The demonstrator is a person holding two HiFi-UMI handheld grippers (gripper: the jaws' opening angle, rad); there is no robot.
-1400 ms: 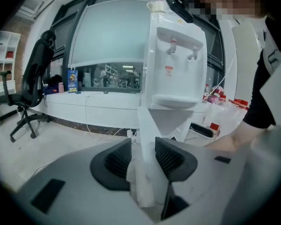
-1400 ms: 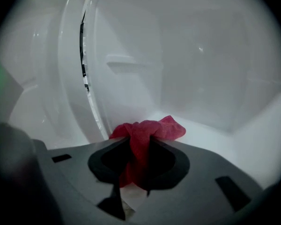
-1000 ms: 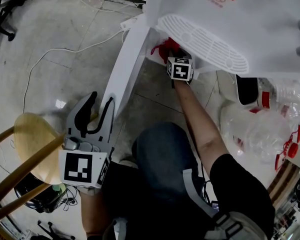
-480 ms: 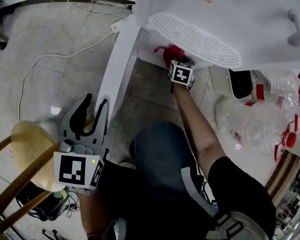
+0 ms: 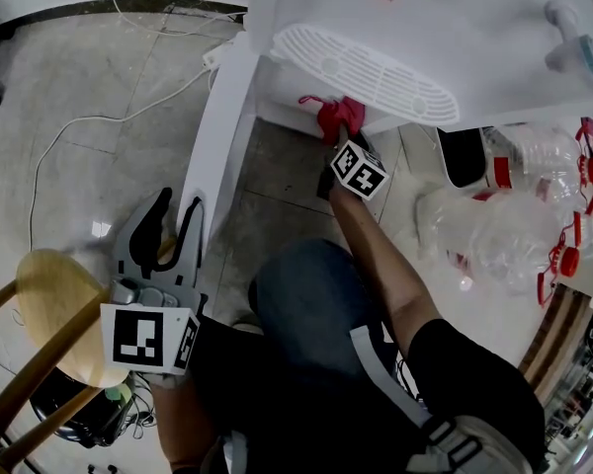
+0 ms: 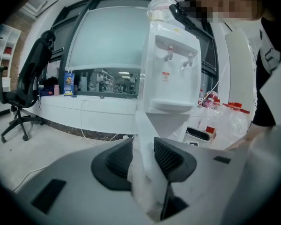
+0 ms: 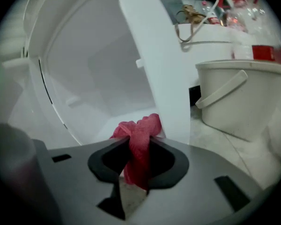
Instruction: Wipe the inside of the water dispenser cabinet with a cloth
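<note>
The white water dispenser (image 5: pixel 425 18) stands with its lower cabinet door (image 5: pixel 222 136) swung open. My left gripper (image 5: pixel 178 205) is shut on that door's free edge (image 6: pixel 143 139); its jaws have just been closing a little, and the panel sits between the pads. A red cloth (image 5: pixel 331 117) is bunched in my right gripper (image 5: pixel 338 134), which is shut on it just under the drip tray (image 5: pixel 366 72) at the cabinet's mouth. In the right gripper view the cloth (image 7: pixel 138 139) sticks out past the jaws toward the white cabinet interior (image 7: pixel 93 74).
A wooden stool (image 5: pixel 49 304) stands close by my left gripper. A white cable (image 5: pixel 79 126) runs over the floor. Several empty water bottles (image 5: pixel 514 225) and a white bucket (image 7: pixel 239 97) lie right of the dispenser. An office chair (image 6: pixel 30 88) stands further off.
My right gripper has rolled at the wrist and slid sideways with the red cloth at the cabinet opening. The left gripper has stayed on the door edge.
</note>
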